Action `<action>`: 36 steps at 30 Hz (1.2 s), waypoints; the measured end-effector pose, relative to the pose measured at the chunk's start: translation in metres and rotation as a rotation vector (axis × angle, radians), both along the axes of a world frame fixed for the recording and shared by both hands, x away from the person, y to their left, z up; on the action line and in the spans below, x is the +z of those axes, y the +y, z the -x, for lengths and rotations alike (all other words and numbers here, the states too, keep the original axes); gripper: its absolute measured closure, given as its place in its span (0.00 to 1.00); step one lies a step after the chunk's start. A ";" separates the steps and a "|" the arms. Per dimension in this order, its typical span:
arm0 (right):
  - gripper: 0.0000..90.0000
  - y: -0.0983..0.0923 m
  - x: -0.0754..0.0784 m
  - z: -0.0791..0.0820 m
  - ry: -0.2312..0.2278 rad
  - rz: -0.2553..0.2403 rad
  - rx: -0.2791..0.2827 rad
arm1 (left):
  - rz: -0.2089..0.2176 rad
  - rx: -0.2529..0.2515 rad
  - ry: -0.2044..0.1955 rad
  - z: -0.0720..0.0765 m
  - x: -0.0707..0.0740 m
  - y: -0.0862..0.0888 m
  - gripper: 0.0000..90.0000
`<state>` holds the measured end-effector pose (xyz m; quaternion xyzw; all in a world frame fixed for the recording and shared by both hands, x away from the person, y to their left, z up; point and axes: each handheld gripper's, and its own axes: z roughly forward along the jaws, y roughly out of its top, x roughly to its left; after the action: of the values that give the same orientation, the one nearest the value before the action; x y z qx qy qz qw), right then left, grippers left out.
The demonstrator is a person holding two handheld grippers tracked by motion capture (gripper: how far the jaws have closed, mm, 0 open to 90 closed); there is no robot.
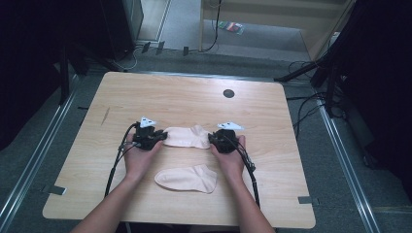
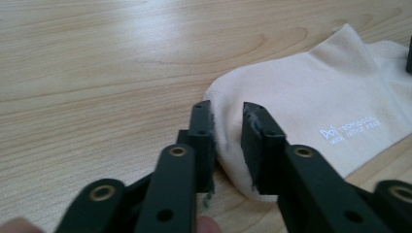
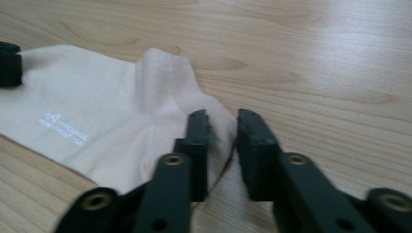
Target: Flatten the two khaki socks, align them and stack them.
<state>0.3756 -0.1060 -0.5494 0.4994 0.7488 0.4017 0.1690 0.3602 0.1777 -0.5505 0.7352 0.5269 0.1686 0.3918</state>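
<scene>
A wooden table carries two pale socks. The far sock lies flat between the two hand-held grippers; the near sock lies just in front of it, between the person's wrists and apart from both tools.

Left gripper: in the left gripper view its jaws stand slightly parted over the rounded toe end of the far sock, with a narrow strip of fabric in the gap. The pads sit at the cloth's edge, but whether they press on it cannot be told; the sock lies flat, with no gathered fold. Its lower edge is hidden behind the black jaws.

Right gripper: in the right gripper view the jaws are likewise slightly parted at the heel-and-cuff end of the same sock. The cuff's edge lies in the gap, and actual contact is again unclear. This frame is mildly blurred.

Small white lettering is printed on the sock; it is too small to read. In the high view both jaw pairs are too small to judge, and the hands cover the gripper bodies. The person's forearms are cut off at the bottom edge.
</scene>
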 end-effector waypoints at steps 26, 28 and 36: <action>1.00 -0.016 0.046 0.050 -0.017 -0.087 -0.005 | 0.116 -0.078 -0.062 0.054 0.038 0.017 1.00; 1.00 -0.018 0.049 0.061 -0.013 -0.095 0.007 | 0.118 -0.092 -0.059 0.065 0.039 0.019 1.00; 1.00 -0.022 0.047 0.103 0.018 -0.109 0.060 | 0.113 -0.127 -0.033 0.103 0.038 0.024 1.00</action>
<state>0.2726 -0.1282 -0.5026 0.4886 0.7421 0.4421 0.1227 0.2574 0.2019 -0.5127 0.7410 0.4814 0.1255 0.4510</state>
